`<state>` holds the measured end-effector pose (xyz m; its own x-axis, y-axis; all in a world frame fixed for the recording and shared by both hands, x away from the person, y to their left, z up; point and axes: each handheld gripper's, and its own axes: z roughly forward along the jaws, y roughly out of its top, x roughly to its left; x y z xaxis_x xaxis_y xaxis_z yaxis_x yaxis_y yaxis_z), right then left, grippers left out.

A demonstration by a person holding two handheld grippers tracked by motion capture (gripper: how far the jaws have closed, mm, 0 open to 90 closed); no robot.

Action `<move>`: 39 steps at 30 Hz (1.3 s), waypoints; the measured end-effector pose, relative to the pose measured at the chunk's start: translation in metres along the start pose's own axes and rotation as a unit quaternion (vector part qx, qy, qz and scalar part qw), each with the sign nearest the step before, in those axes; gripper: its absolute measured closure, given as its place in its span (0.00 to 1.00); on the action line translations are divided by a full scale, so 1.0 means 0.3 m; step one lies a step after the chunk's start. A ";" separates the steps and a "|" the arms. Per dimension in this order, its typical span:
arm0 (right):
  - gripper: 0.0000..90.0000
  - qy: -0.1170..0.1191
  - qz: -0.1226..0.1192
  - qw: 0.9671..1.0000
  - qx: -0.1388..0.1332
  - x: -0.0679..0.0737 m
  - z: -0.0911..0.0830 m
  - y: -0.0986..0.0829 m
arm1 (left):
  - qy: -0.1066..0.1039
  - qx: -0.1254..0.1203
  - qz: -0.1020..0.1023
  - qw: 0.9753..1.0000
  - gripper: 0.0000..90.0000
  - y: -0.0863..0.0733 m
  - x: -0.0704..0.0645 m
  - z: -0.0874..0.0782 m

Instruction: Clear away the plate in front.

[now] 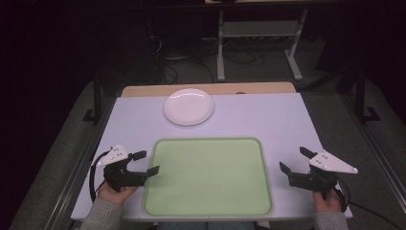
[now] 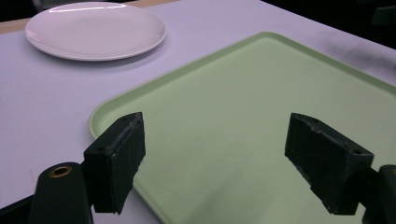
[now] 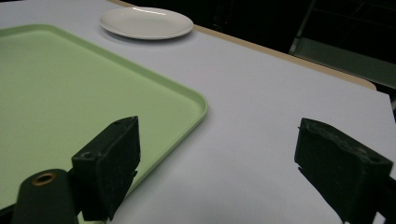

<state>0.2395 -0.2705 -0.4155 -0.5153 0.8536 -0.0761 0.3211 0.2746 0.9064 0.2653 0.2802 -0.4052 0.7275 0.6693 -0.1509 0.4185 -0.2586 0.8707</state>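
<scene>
My left tongs (image 1: 146,163) stand wide apart with nothing between them, hovering at the left edge of the pale green tray (image 1: 208,177); in the left gripper view (image 2: 212,158) their jaws frame the tray's near corner. My right tongs (image 1: 295,160) are just as wide and carry nothing, sitting over bare tabletop (image 1: 268,120) just beside the tray's right edge, which shows past the jaws in the right gripper view (image 3: 217,163). The tray lies flat in the middle of the near half of the white tabletop, nothing on it. Beyond its far edge, a little left of centre and apart from it, rests a round white plate (image 1: 188,107), also bare.
</scene>
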 end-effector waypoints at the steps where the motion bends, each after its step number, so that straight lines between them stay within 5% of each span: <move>1: 0.15 0.000 0.001 1.000 0.000 0.000 -0.001 0.000 | 0.000 0.000 0.000 1.000 0.22 0.000 0.000 0.000; 19: 0.15 -0.005 0.007 1.000 -0.003 -0.012 -0.013 -0.002 | -0.009 0.017 -0.065 0.998 0.23 0.063 0.019 0.047; 29: 0.15 -0.005 0.004 1.000 -0.002 -0.011 -0.010 0.002 | -0.025 0.008 -0.147 0.989 0.25 0.103 0.104 0.065; 39: 0.15 -0.005 0.004 1.000 0.001 -0.011 -0.005 0.004 | -0.009 0.014 -0.176 0.984 0.25 0.188 0.180 0.122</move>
<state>0.2405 -0.2737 -0.4135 -0.5041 0.8605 -0.0735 0.3267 0.2687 0.9061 0.3481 0.2762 -0.3815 0.5440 0.7089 -0.4489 0.6608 -0.0323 0.7498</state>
